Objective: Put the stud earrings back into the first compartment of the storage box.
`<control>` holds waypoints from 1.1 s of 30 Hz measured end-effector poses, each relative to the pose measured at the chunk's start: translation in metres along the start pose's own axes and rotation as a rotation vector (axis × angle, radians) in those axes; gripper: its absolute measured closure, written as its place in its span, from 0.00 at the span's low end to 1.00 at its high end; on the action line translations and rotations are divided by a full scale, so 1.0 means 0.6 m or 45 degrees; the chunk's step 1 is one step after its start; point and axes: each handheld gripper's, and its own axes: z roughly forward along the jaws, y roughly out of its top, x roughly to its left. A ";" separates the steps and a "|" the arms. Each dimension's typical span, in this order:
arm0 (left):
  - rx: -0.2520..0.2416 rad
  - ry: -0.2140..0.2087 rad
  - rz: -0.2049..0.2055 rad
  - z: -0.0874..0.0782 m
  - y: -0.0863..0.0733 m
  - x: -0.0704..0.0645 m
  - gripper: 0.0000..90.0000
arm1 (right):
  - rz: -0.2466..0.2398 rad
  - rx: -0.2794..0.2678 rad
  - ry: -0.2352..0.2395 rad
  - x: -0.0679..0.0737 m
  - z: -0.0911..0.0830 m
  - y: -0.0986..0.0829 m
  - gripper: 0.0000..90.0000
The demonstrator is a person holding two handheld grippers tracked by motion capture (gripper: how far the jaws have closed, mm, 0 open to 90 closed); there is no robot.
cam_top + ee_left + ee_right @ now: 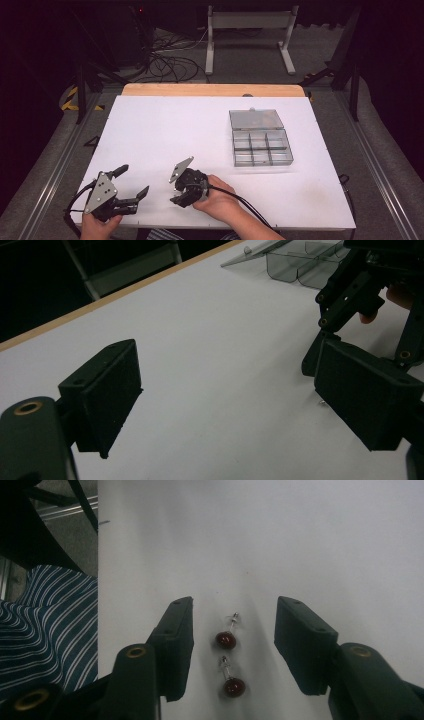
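Two small red-beaded earrings with silver posts lie on the white table, one point(226, 640) just beyond the other point(234, 686). My right gripper point(234, 611) points down at them, open, a jaw on either side and neither touching. In the high view the right gripper point(186, 192) sits near the table's front edge, held by a hand. My left gripper point(132, 181) hovers at the front left, open and holding nothing. In its own view the left gripper point(227, 355) faces bare table, with the right gripper point(357, 292) close at the right.
A clear plastic compartment box point(261, 148) stands right of centre with its lid point(255, 119) laid open behind it; the box point(300, 262) is also far off in the left gripper view. Striped clothing point(45, 630) lies past the table's front edge. A wooden strip point(212, 90) borders the far edge.
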 end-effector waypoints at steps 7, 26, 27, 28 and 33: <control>0.001 -0.002 0.001 0.000 0.000 0.000 0.14 | -0.025 0.040 -0.014 0.006 0.012 0.002 0.73; 0.000 0.001 0.003 -0.001 0.000 0.000 0.13 | -0.021 0.014 -0.088 0.011 0.002 0.007 0.89; 0.000 0.001 0.004 -0.001 0.000 0.000 0.13 | -0.018 -0.003 -0.095 0.009 -0.005 0.007 0.89; -0.001 0.002 0.005 -0.001 0.000 0.000 0.13 | -0.018 -0.003 -0.095 0.009 -0.005 0.007 0.89; -0.003 0.002 0.006 0.000 0.000 0.000 0.13 | -0.019 -0.044 -0.123 0.004 -0.037 0.010 0.89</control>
